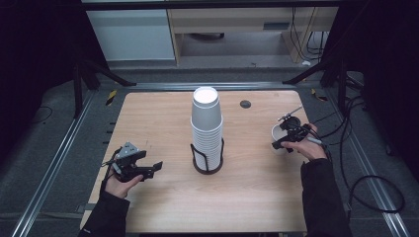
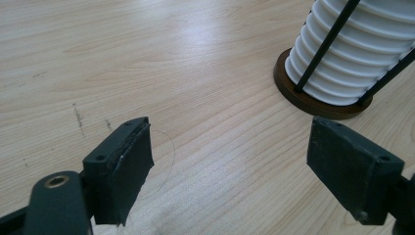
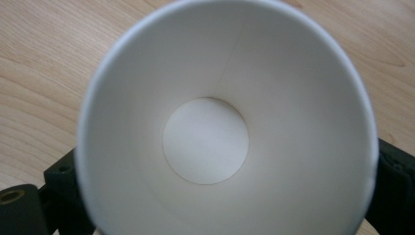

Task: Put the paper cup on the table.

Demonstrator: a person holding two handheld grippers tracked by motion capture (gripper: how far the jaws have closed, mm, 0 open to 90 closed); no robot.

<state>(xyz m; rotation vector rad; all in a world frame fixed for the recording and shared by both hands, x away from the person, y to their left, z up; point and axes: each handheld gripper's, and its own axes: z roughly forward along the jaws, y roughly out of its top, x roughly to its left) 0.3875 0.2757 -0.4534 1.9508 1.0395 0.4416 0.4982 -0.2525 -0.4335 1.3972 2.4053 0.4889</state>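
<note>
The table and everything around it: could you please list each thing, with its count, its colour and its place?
Cup stack: one tall stack, white, upside down, table centre.
Holder: one, dark round base with black wire uprights, around the stack's lower part.
Single cup: one, white, empty, between the right gripper's jaws at the table's right edge.
Table: one, light wood.
Hole cover: one, dark, round, far right part of the table.
Cables: several, black, on the floor at right.
Left gripper: one, black, open, near left, holds nothing.
Right gripper: one, black, shut on the single cup.
</note>
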